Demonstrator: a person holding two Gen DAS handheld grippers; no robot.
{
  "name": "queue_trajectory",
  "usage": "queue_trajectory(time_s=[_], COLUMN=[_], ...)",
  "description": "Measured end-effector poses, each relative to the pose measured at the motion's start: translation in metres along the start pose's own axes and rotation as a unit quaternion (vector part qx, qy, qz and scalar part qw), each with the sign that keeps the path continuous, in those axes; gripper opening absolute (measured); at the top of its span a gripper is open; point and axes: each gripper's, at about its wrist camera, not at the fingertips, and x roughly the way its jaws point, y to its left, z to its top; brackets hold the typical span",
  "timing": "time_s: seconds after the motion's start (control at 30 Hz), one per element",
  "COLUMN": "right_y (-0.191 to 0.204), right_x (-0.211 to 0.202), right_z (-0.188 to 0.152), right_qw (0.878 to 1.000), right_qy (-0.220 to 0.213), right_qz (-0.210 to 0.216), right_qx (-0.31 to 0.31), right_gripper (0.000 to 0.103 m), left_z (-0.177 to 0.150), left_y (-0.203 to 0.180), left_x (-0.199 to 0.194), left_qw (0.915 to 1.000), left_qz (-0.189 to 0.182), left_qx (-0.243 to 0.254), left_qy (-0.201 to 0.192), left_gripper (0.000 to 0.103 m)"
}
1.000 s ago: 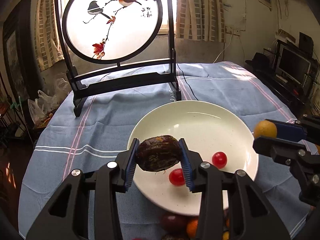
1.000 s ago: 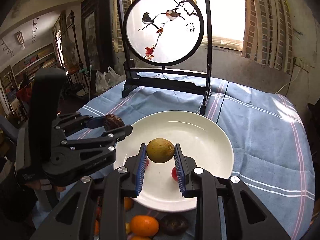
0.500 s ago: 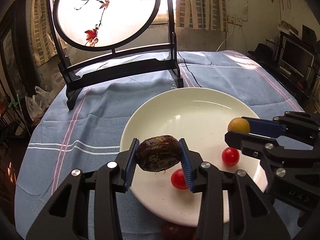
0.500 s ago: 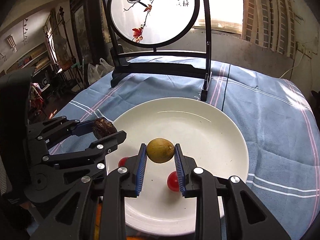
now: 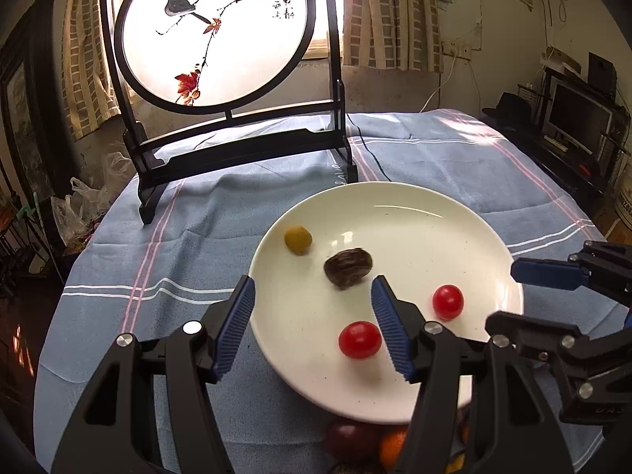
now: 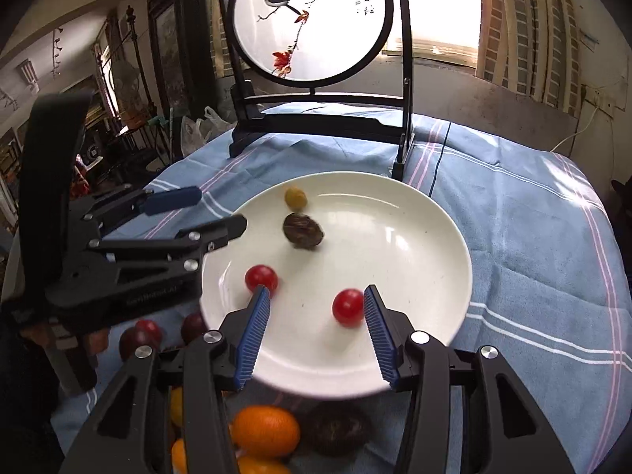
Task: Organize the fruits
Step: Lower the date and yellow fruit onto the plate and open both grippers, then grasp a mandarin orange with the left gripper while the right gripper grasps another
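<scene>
A white plate [image 5: 454,221] [image 6: 426,237] sits on the blue cloth. On it lie a dark brown wrinkled fruit [image 5: 348,268] [image 6: 303,231], a small yellow fruit [image 5: 298,239] [image 6: 296,197] near its far left rim, and two red cherry tomatoes [image 5: 359,339] [image 5: 447,302] [image 6: 261,279] [image 6: 348,307]. My left gripper [image 5: 312,316] is open and empty over the plate's near left edge. My right gripper [image 6: 316,316] is open and empty over the plate's near edge.
A round bird-painting screen on a black stand [image 5: 221,39] [image 6: 312,19] stands behind the plate. Loose fruits lie in front of the plate: oranges [image 6: 264,430], a dark brown fruit [image 6: 339,432], purple plums [image 6: 193,326]. A cable [image 5: 367,150] runs back across the cloth.
Both grippers have opened and let go. The brown fruit and the yellow fruit now lie on the plate. Both grippers have drawn back toward the plate's near edge.
</scene>
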Motion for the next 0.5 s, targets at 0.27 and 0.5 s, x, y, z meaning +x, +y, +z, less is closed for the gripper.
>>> queue_trajectory(time_s=[0.27,0.5], right_y=[0.035,0.074], right_x=[-0.044,-0.024], right_z=[-0.072,-0.101], right_qw=[0.997,0.99], right_qy=[0.043,0.089], right_qz=[0.042,0.072], right_qx=[-0.051,-0.082], right_gripper=[0.05,0.05], left_z=[-0.055,-0.11], left_y=[0.0,-0.001], left_x=[-0.063,-0.094], left_qw=[0.9977,0.995], left_qz=[-0.011,-0.055], left_qx=[0.066,0.079], left_qy=[-0.009,0.026], left_gripper=[0.068,0.068])
